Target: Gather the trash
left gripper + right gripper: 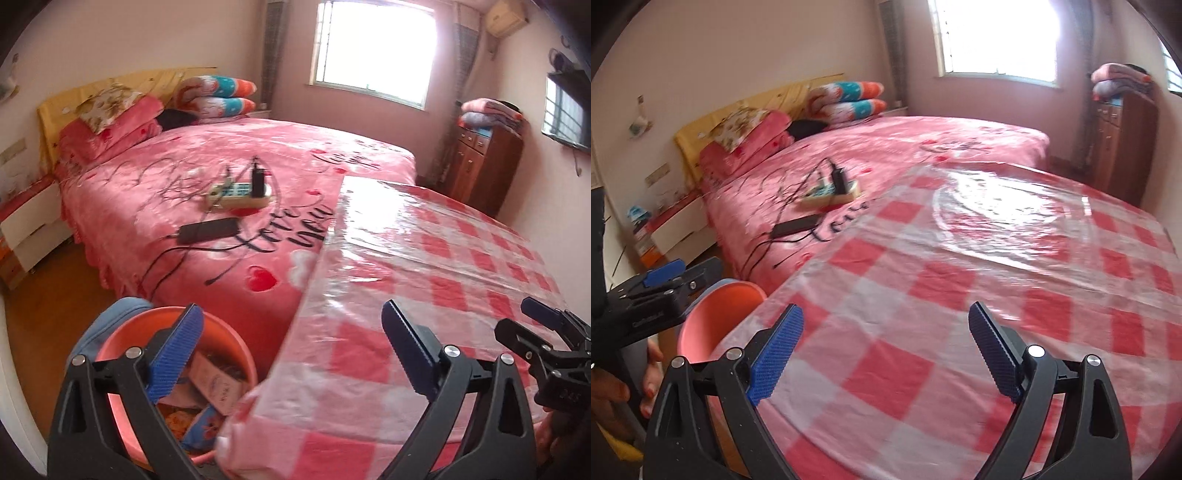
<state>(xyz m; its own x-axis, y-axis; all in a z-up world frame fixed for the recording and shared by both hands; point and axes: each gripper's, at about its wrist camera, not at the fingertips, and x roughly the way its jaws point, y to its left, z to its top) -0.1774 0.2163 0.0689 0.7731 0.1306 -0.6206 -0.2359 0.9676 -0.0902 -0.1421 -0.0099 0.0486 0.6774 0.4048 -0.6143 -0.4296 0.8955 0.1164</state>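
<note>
The trash point(212, 384) lies in a salmon-pink round bin point(236, 343) standing on the floor at the near left corner of the table point(424, 266), between the table and the bed point(229, 155). It shows as a pale cardboard packet tilted against the bin's wall, a blue wrapper with an orange print lower down, and some crumpled orange-patterned packaging beside it; finer detail is blurred. A blue-grey rim edges the bin's far left side.

The left gripper point(291, 350) hangs over the bin and the table's corner, jaws spread wide with nothing between them. The right gripper point(886, 354) is over the checked red-and-white cloth under clear plastic, also released and empty. From the right wrist view only the bin's point(716, 321) inner wall is seen, just left of the table edge.

On the bed, farther off, lie a power strip point(240, 194) with a black charger plugged in and a black adapter brick point(208, 230) with its cable.
</note>
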